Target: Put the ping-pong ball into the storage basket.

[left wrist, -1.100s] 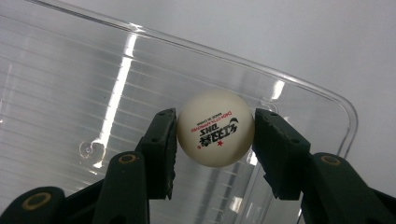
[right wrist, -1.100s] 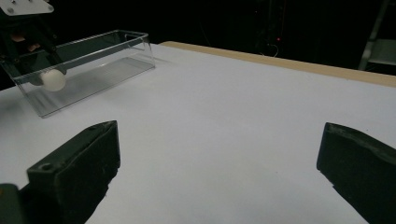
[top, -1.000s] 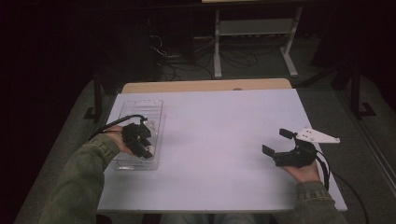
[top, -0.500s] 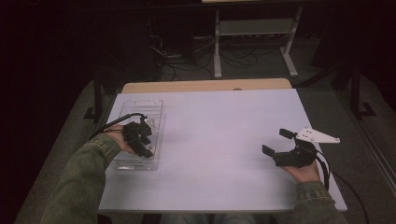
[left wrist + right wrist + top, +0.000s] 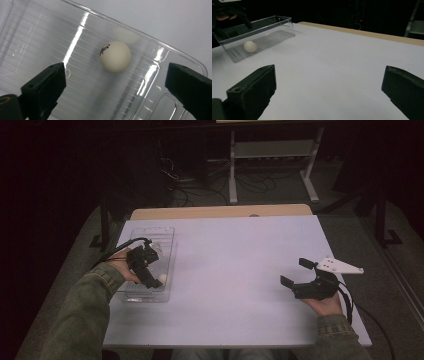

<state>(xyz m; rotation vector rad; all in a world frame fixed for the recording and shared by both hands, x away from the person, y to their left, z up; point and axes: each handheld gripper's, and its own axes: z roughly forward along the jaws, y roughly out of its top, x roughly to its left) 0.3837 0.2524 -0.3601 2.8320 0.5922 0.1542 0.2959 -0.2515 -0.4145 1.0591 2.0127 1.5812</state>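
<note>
One white ball (image 5: 115, 56) with a printed mark, lying in one clear plastic tray (image 5: 75, 32); a pale reflection of it in the tray wall, not a second ball. One desk (image 5: 240, 265) with a white top. Two tongs, left tongs (image 5: 150, 270) and right tongs (image 5: 298, 272), each with two black jaws spread wide apart.

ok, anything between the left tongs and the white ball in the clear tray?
Nothing visible. The left tongs hang open above the clear plastic tray, and the white ping-pong ball lies on the tray floor near its wall, in the open gap between the jaws.
</note>
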